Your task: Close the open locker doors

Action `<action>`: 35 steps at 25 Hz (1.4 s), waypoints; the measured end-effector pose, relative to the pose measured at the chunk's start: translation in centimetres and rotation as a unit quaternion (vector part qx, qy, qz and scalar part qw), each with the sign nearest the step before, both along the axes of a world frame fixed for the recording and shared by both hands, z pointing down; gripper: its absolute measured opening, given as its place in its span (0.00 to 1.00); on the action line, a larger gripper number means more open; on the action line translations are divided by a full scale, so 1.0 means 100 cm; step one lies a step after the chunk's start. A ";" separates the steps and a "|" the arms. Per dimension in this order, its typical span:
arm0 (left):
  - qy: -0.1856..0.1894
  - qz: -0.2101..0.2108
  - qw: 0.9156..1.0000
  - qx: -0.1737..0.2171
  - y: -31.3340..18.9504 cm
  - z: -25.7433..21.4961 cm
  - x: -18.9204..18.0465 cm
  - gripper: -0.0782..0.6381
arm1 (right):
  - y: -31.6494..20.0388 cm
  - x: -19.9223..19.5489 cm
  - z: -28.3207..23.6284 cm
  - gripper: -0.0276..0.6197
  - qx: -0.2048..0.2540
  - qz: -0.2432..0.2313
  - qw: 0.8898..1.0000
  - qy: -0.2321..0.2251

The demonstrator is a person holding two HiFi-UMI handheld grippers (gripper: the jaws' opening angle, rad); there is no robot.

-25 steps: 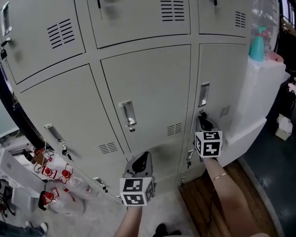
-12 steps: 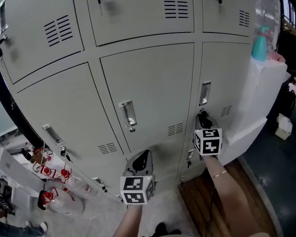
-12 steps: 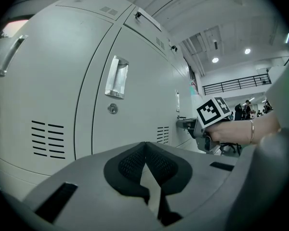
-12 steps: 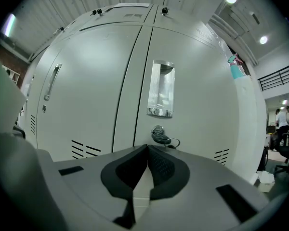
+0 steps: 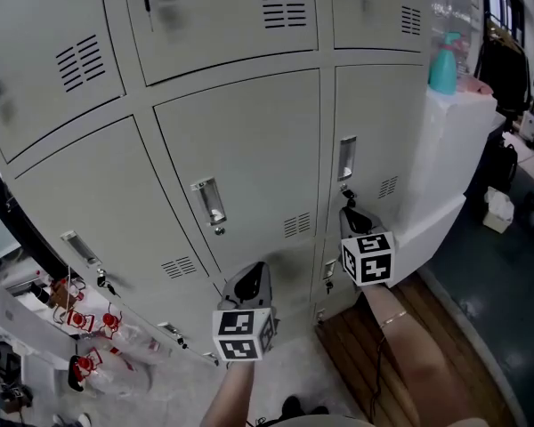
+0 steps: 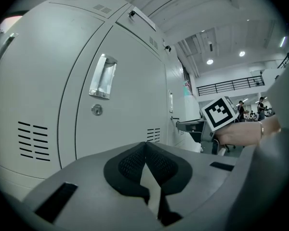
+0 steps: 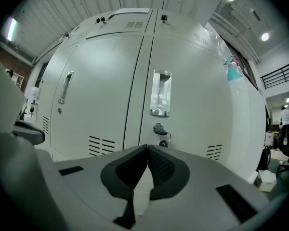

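Left gripper [image 5: 252, 276], right gripper [image 5: 350, 217] — jaws pressed together — near flush locker doors [image 5: 249, 149].

My right gripper [image 7: 147, 149] has its jaws pressed together with nothing between them, and it points at a grey locker door [image 7: 192, 105]. That door's recessed handle [image 7: 161, 100] is straight above my jaw tips. Just below the handle a key [image 7: 160, 129] is in the lock, with a ring hanging from it. Below and to the right of the handle are vent slots [image 7: 213, 151]. Left of the handle, past a vertical seam, is the neighbouring door [image 7: 96, 95] with its own long handle [image 7: 65, 87]. High above the handle, another key [image 7: 164, 18] juts from an upper locker. Right of the handle, a teal spray bottle [image 7: 232, 70] stands on a white cabinet [image 7: 250, 129]. Every door I see lies flush.
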State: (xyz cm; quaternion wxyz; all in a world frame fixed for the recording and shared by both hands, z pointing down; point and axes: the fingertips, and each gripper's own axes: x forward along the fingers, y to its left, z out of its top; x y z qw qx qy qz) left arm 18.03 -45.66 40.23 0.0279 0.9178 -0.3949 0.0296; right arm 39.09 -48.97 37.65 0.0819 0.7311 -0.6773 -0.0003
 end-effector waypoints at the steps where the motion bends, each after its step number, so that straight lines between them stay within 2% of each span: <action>1: -0.001 0.005 1.000 -0.001 0.002 0.000 0.004 0.14 | 0.008 0.000 0.001 0.03 0.000 0.000 1.000 -0.002; 11: -0.007 0.048 0.999 -0.003 0.024 0.002 0.039 0.14 | 0.110 0.019 0.005 0.03 0.019 0.027 0.999 -0.040; 20: -0.013 0.072 0.997 -0.004 0.050 0.006 0.064 0.14 | 0.190 0.024 0.021 0.03 0.014 0.034 0.996 -0.087; 28: -0.012 0.088 0.996 0.001 0.077 0.006 0.085 0.14 | 0.231 0.030 0.028 0.03 0.003 0.042 0.995 -0.090; 35: -0.015 0.087 0.996 0.007 0.093 0.004 0.090 0.14 | 0.245 0.029 0.028 0.04 0.008 0.035 0.996 -0.085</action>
